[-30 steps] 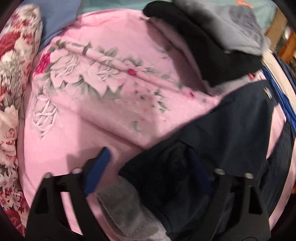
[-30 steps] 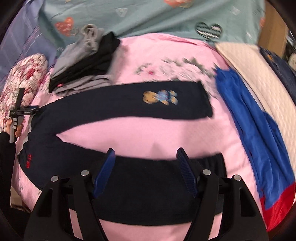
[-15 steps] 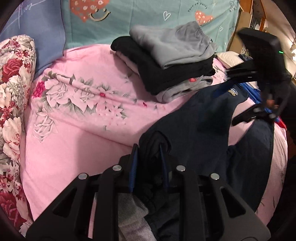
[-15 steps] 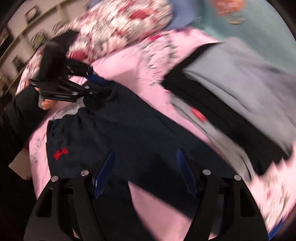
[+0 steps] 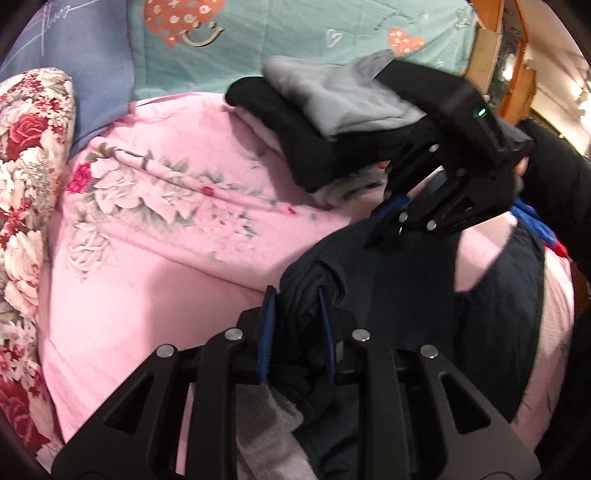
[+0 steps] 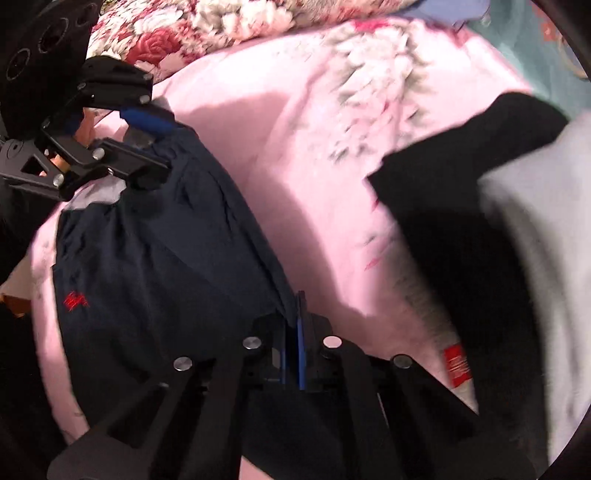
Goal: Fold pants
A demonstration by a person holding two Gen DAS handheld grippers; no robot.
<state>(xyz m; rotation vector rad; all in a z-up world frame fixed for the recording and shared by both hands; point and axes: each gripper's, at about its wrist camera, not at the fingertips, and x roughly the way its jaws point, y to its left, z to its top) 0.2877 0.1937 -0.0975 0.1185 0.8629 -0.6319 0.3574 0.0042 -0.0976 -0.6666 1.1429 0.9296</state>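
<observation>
Both grippers clamped on cloth. Left gripper (image 5: 297,325): blue pads pinched on a bunched wad of the navy pants (image 5: 406,295) at the waistband corner; grey lining (image 5: 266,424) hangs out below the fingers. Right gripper (image 6: 293,332): pads nearly together on a thin fold edge of the same pants (image 6: 155,266), fabric running away from it in a taut ridge toward the left gripper (image 6: 110,147), seen at upper left of the right wrist view. In the left wrist view the right gripper (image 5: 399,218) bites the far edge of the navy cloth.

Pants lie across the pink floral bedsheet (image 5: 166,258), between the two grippers; small red logo (image 6: 75,300) on the flatter part.

Edges:
- stack of folded clothes (image 5: 325,122), grey on black, near the right gripper, just beyond the pants' far edge.
- floral pillow (image 5: 26,166) along the left border of the sheet.
- teal blanket (image 5: 295,33) behind the stack.
- blue garment (image 5: 535,221) partly hidden behind the right gripper.

Open sheet lies left of the pants, between pillow and navy cloth.
</observation>
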